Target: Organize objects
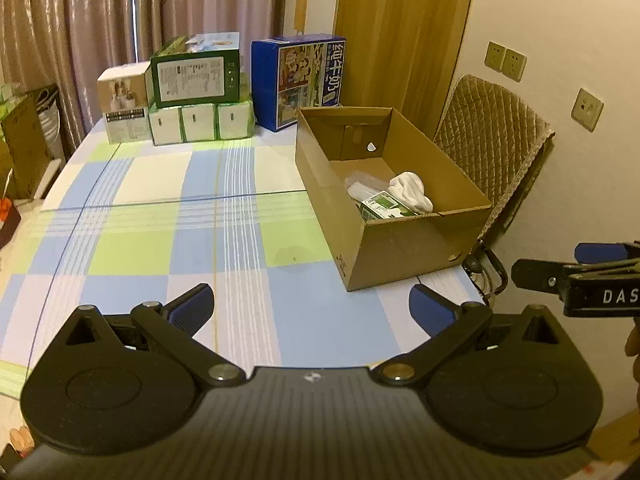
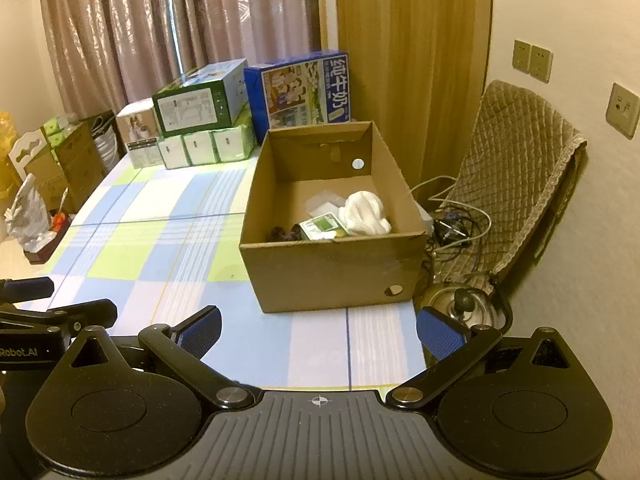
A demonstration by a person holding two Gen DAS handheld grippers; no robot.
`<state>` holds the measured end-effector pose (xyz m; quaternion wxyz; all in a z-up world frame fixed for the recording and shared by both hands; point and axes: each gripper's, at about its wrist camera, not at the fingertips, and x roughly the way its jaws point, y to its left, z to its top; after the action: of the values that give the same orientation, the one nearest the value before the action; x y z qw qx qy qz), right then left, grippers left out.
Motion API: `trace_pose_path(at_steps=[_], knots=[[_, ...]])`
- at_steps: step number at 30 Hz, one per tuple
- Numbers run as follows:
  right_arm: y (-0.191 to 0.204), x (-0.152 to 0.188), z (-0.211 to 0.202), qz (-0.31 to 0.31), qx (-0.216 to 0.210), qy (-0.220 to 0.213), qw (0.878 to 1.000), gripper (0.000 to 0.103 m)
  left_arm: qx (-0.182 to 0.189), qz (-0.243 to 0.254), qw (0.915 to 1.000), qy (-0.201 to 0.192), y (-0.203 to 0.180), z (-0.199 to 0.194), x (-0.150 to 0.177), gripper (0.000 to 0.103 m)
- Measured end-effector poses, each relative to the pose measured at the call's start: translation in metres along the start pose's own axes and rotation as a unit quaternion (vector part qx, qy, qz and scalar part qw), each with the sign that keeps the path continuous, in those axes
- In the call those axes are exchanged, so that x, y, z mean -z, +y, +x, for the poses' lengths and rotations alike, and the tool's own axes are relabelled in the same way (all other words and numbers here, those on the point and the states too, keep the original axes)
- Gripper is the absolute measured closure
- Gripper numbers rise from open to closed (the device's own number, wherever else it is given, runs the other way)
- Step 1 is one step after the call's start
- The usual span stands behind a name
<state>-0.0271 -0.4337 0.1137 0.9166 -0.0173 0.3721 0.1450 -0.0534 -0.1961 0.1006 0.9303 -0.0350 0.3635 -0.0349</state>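
Observation:
An open brown cardboard box [image 1: 404,244] [image 2: 332,276] stands at the right edge of the checked tablecloth [image 1: 160,220] [image 2: 160,240]. Inside lie a white bundled cloth [image 1: 410,190] [image 2: 366,212], a green and white carton [image 1: 386,205] [image 2: 322,227], a clear plastic piece [image 2: 324,202] and a small dark thing [image 2: 280,234]. My left gripper [image 1: 312,308] hovers open over the near cloth, left of the box, holding nothing. My right gripper [image 2: 320,330] is open and empty in front of the box. Each gripper shows at the edge of the other's view: the right gripper [image 1: 580,272] and the left gripper [image 2: 52,300].
Stacked cartons [image 1: 196,80] [image 2: 200,104] and a blue milk case [image 1: 298,80] [image 2: 300,92] line the table's far end by the curtains. A quilted chair [image 1: 492,140] [image 2: 520,180] stands right of the table, with cables [image 2: 456,228] and a metal kettle [image 2: 464,304] below.

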Motion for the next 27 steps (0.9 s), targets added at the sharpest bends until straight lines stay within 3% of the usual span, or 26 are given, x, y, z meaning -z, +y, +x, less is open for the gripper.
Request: trace_pose_path(at_steps=[27], knots=[[0.0044,0.0066,0.0028,-0.008,0.000,0.004,1.000,0.002,-0.004,-0.010,0.9999,0.005,0.0023,-0.0042,0.0083,0.001]])
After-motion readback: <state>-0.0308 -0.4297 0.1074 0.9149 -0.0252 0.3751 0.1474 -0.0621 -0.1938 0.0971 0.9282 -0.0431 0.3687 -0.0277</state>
